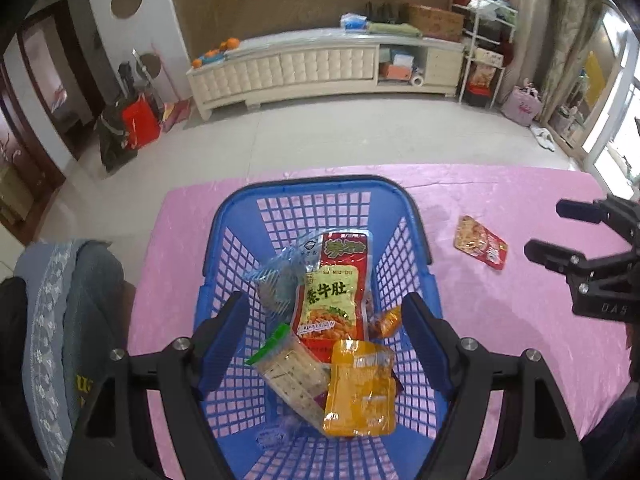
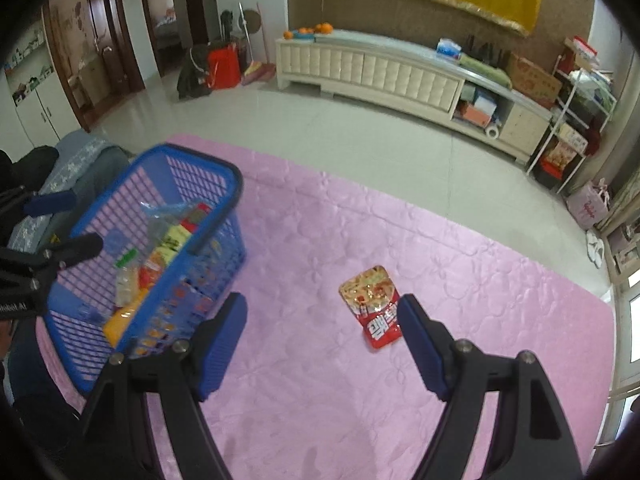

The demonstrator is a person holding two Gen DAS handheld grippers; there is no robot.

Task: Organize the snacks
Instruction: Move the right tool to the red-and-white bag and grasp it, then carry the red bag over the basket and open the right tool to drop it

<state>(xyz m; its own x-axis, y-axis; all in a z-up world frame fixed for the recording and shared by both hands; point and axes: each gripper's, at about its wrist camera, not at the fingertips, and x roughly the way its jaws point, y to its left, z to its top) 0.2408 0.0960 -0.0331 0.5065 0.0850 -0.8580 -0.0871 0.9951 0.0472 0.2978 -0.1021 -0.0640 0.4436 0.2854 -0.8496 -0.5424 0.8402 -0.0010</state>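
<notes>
My desk (image 2: 320, 380), under a pink quilted cover, carries a blue basket (image 2: 224, 178) at its left and one red snack packet (image 2: 374, 306) lying flat, well apart.

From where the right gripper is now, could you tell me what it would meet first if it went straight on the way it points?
Most likely the pink table cover: the right gripper points steeply down at bare cloth, fingers open and empty. The red snack packet lies just right of that line, so depth is uncertain.

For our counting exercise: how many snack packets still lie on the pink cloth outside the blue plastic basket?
1. A single red snack packet lies flat on the pink cloth, right of the blue plastic basket. Nothing seems hidden.
</notes>
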